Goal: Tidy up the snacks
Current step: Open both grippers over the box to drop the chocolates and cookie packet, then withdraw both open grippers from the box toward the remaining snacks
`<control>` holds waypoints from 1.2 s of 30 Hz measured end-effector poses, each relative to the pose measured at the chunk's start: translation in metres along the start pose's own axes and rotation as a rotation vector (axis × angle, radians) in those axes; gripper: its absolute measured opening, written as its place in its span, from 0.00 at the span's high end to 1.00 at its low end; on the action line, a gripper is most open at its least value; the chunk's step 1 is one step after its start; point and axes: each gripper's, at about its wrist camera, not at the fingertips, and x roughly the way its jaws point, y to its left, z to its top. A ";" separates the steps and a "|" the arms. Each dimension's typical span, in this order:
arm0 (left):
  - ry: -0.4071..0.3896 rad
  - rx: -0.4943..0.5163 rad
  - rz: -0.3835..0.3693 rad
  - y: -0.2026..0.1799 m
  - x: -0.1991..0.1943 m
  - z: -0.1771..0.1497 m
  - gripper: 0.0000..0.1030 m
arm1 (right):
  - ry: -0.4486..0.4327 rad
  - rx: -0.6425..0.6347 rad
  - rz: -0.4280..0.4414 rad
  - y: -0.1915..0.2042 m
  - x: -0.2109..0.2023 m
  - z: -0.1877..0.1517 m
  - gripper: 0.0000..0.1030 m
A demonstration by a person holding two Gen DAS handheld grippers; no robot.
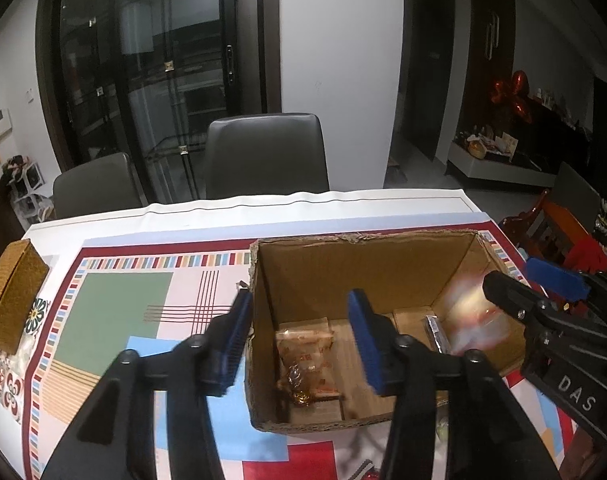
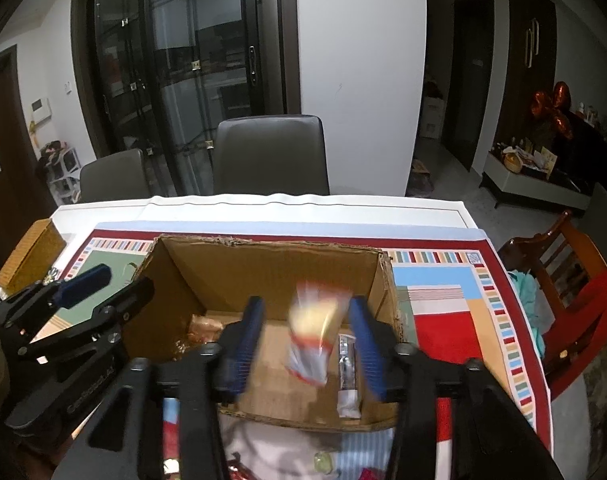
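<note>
two open-topped things matter here, read left to right across the tabletop; a woven golden-brown lidded box (image 1: 11, 296) sits at the far left edge of the patterned red-bordered tablecloth (image 1: 119, 312), well apart from the action and unlikely to be disturbed; next comes the left gripper (image 1: 299, 340), its blue-padded jaws standing partly apart and empty, straddling the left wall of the brown open cardboard box (image 1: 343, 264), one finger outside and one over the inside; if it drops or swings from here that wall could catch between the fingers and drag or tip the cardboard box; inside, on the floor near the left wall, lies a clear orange-printed snack bag (image 1: 305, 356), already stowed; further right a silver foil-wrapped bar (image 2: 347, 376) lies on the floor by the right wall; above it a blurred red, white and yellow snack packet (image 2: 315, 332) hangs between the pads of the right gripper (image 2: 309, 344), whose jaws are partly open and not pressing on it, so it looks to be falling free; the likely trouble is that it lands on edge against the foil-wrapped bar or bounces toward the near rim; more wrapped items (image 2: 321, 460) on the tabletop's near edge could be knocked off as either hand withdraws.
</note>
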 end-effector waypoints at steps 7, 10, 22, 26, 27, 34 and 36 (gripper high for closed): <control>-0.016 -0.015 0.029 0.006 -0.010 -0.002 0.28 | -0.017 -0.010 -0.029 0.003 -0.009 0.000 0.30; -0.022 -0.019 0.035 0.008 -0.016 -0.003 0.28 | -0.023 -0.008 -0.032 0.004 -0.015 0.000 0.30; -0.051 -0.023 0.043 0.009 -0.044 -0.004 0.28 | -0.062 -0.017 -0.051 0.005 -0.042 -0.003 0.30; -0.058 -0.021 0.050 0.007 -0.057 -0.008 0.28 | -0.074 -0.017 -0.058 0.004 -0.053 -0.007 0.30; -0.058 -0.021 0.052 0.008 -0.059 -0.009 0.28 | -0.076 -0.016 -0.058 0.004 -0.055 -0.007 0.30; -0.054 -0.015 0.060 0.002 -0.073 -0.022 0.28 | -0.085 -0.011 -0.066 -0.001 -0.069 -0.016 0.30; -0.053 -0.014 0.062 -0.001 -0.076 -0.024 0.28 | -0.085 -0.012 -0.068 -0.001 -0.072 -0.019 0.30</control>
